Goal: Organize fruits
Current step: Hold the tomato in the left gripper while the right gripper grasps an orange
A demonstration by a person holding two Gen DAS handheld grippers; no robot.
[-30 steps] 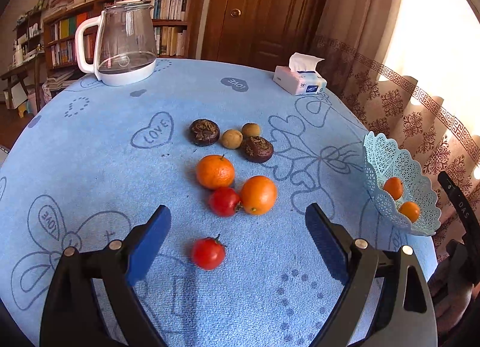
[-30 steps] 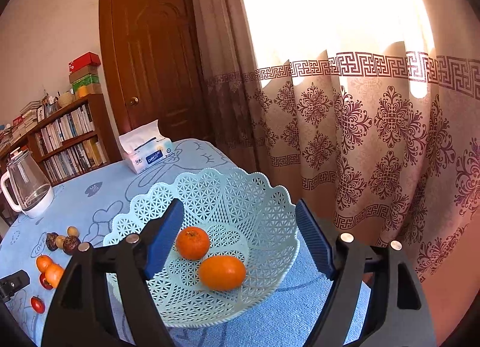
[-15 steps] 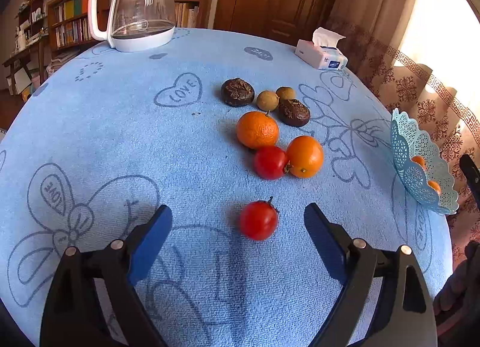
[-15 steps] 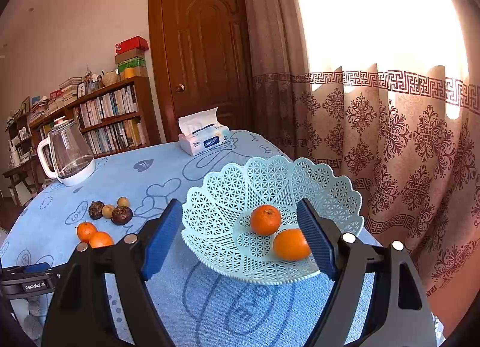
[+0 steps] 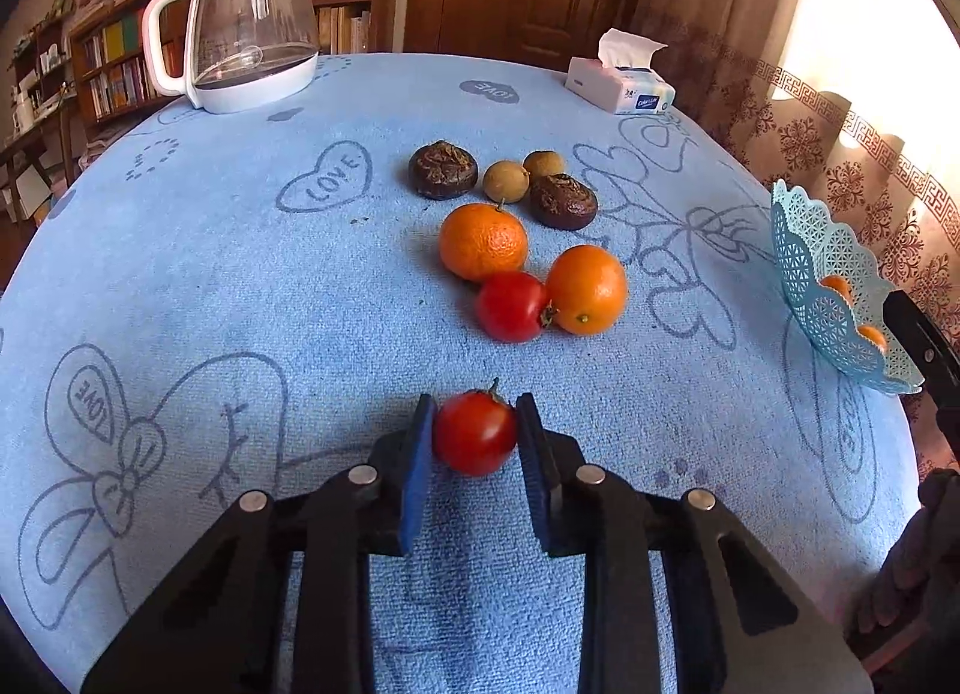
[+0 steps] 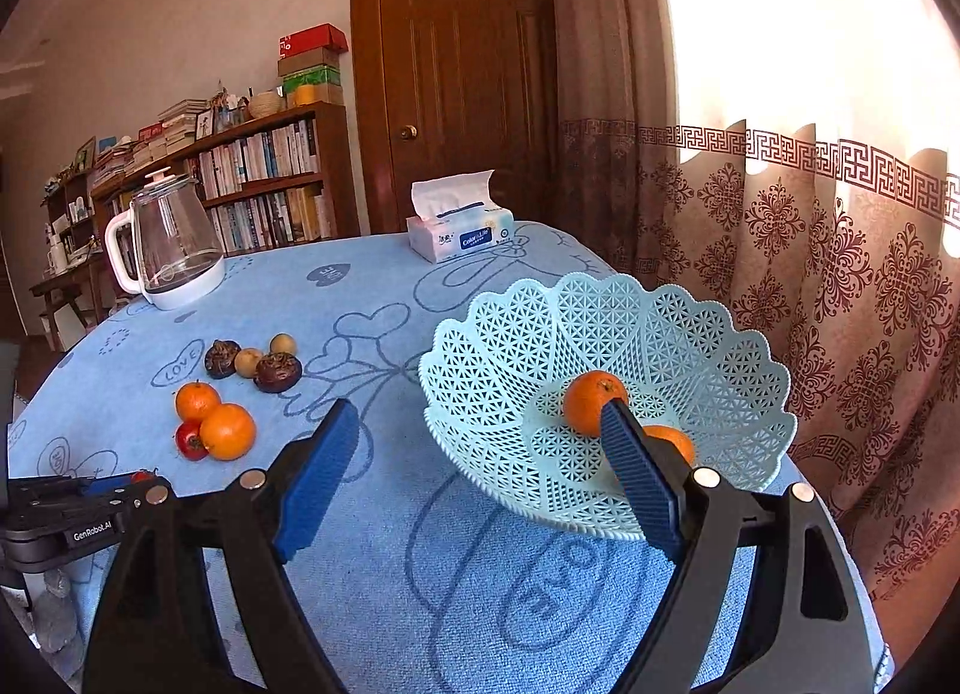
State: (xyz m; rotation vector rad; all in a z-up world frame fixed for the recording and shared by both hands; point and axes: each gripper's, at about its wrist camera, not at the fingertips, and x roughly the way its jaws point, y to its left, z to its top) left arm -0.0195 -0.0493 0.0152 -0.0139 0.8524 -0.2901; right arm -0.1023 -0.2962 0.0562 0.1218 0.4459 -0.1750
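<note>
We see the table (image 5: 180,286) under a blue cloth, spreading out ahead of both sets of fingers. The basket (image 6: 606,394) sits just past our right gripper (image 6: 480,454), whose fingers stand wide apart with nothing between them; its right finger (image 6: 636,472) crosses in front of the two oranges lying in the basket. The kettle (image 5: 252,28) stands far beyond our left fingers, the tissue box (image 5: 621,85) far ahead to their right. Two oranges (image 5: 483,241), a second tomato (image 5: 512,306) and four small brown fruits (image 5: 443,169) cluster just ahead of the left fingertips. Our left gripper (image 5: 474,433) has just closed, and its pads now clamp the tomato (image 5: 474,439) from both sides, low on the cloth.
</note>
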